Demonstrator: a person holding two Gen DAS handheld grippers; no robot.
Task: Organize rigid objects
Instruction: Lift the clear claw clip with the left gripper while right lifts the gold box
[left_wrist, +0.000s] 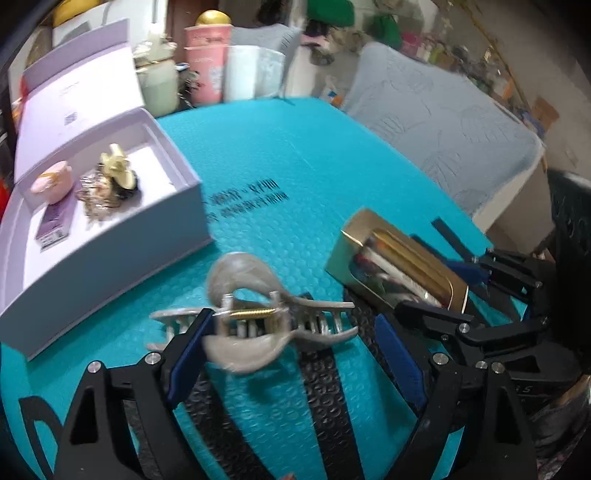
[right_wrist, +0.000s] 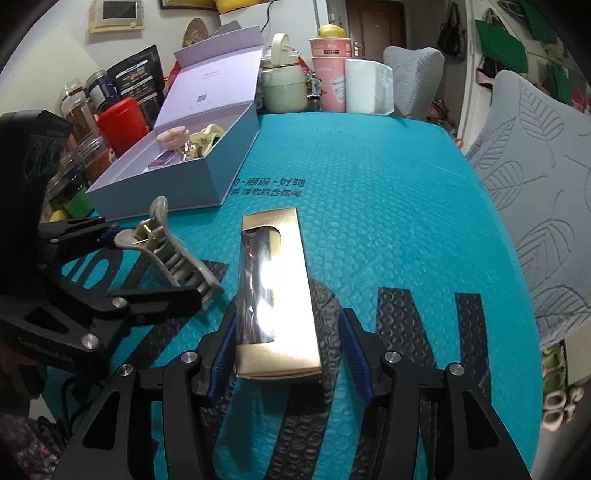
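Your gold box (right_wrist: 277, 295) lies on the teal mat (right_wrist: 369, 221), between the right gripper (right_wrist: 288, 350) fingers, jaws wide, left pad touching. The hair claw (left_wrist: 251, 317) sits beside it inside the left gripper (left_wrist: 291, 347), also wide, nothing held. Risk: close off-center and the box skids; the claw's curved shell may pop out before reaching the lavender box (left_wrist: 110, 251).

- Hair clip (left_wrist: 255, 317): motion-blurred in the left wrist view; the left finger (left_wrist: 186, 354) covers part of its teeth.
- Gold box (right_wrist: 275, 295): glare on the clear window washes out its contents in the right wrist view.
- Items in the lavender box (left_wrist: 110, 229): small and blurred; the tangled piece beside the pink case (left_wrist: 51, 181) cannot be identified.
- Printed text on the teal mat (left_wrist: 258, 206): illegible.
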